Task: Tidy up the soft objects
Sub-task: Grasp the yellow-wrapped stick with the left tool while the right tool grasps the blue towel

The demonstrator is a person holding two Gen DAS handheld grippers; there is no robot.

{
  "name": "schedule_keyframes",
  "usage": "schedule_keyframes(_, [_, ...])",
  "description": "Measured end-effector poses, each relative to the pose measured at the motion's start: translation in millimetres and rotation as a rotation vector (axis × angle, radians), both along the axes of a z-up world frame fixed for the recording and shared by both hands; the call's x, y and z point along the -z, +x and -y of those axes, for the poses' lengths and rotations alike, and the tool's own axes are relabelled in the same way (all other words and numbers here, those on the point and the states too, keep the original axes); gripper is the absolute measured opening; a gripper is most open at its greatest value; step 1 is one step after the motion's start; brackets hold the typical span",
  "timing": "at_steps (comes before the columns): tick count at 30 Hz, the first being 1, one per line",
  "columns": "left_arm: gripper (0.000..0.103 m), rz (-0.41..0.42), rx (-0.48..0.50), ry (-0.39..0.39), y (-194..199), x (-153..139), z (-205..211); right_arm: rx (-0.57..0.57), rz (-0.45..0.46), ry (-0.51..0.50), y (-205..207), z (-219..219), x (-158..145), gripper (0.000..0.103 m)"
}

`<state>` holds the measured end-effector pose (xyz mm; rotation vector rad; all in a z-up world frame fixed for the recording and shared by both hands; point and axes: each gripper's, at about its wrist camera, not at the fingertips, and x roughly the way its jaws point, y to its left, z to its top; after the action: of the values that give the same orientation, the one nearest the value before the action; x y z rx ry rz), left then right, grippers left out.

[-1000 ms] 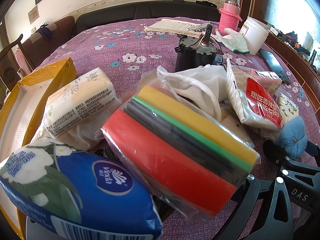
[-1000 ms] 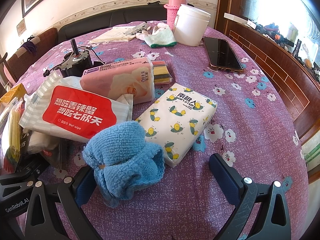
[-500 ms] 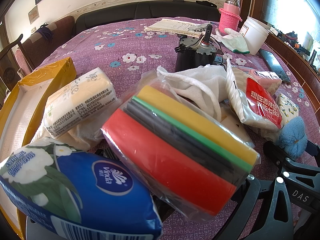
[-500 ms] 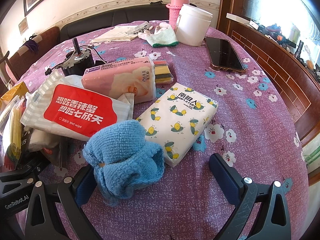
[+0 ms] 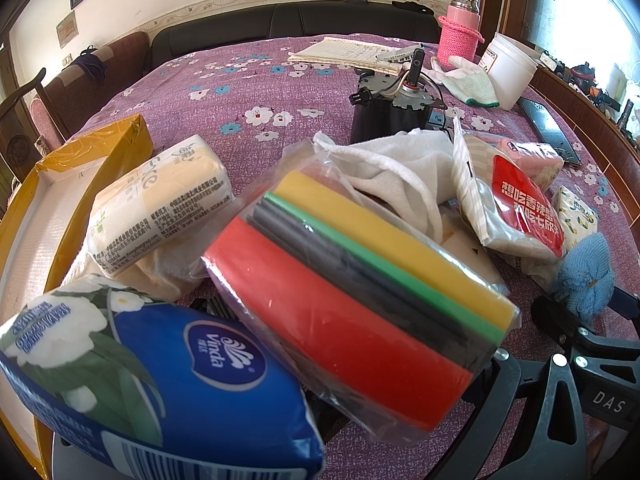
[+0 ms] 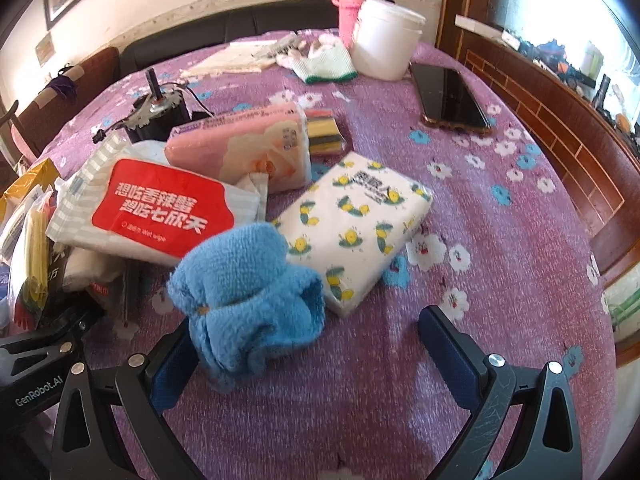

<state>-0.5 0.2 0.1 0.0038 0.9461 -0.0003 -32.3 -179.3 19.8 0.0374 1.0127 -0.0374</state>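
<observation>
The right gripper [image 6: 308, 354] has its fingers spread wide around the blue towel [image 6: 248, 296], whose bulk crowds the left finger; closing may catch only a loose fold. The left gripper's [image 5: 280, 420] fingers are hidden under the sponge pack [image 5: 352, 296] and Vinda tissue pack [image 5: 168, 376]; I cannot tell their state.

The purple floral table [image 6: 500, 280] held five tissue or wipe packs, two sponge packs, one blue towel [image 6: 248, 300], one white cloth [image 5: 400, 168], one motor [image 5: 392, 112], one phone [image 6: 452, 96] and one yellow box [image 5: 60, 184].
</observation>
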Motion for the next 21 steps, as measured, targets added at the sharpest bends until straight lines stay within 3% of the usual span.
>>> schedule_keyframes(7, [0.103,-0.065,0.061,0.006,-11.0,-2.5,0.5,-0.008,-0.010,-0.010,0.6,-0.6,0.7,0.102])
schedule_keyframes(13, [0.103,-0.055,-0.011,0.015,-24.6,-2.1,5.9,-0.017,-0.011,-0.013,3.3,-2.3,0.4,0.102])
schedule_keyframes(15, [0.103,-0.118,0.025,-0.006,-23.7,-4.6,2.2,-0.028,-0.039,0.012,0.7,1.1,-1.9,0.101])
schedule_keyframes(16, [0.095,-0.128,0.033,-0.042,-26.4,-8.3,-2.8,-0.027,-0.036,0.038,-4.5,6.1,-8.3,0.100])
schedule_keyframes(18, [0.091,-0.065,0.048,-0.148,-45.2,-28.1,-21.9,-0.038,0.032,0.086,-20.1,16.4,-27.2,0.098])
schedule_keyframes(21, [0.092,0.085,0.065,-0.200,-75.6,-60.9,-52.1,-0.030,0.224,0.144,-54.8,37.6,-62.9,0.099])
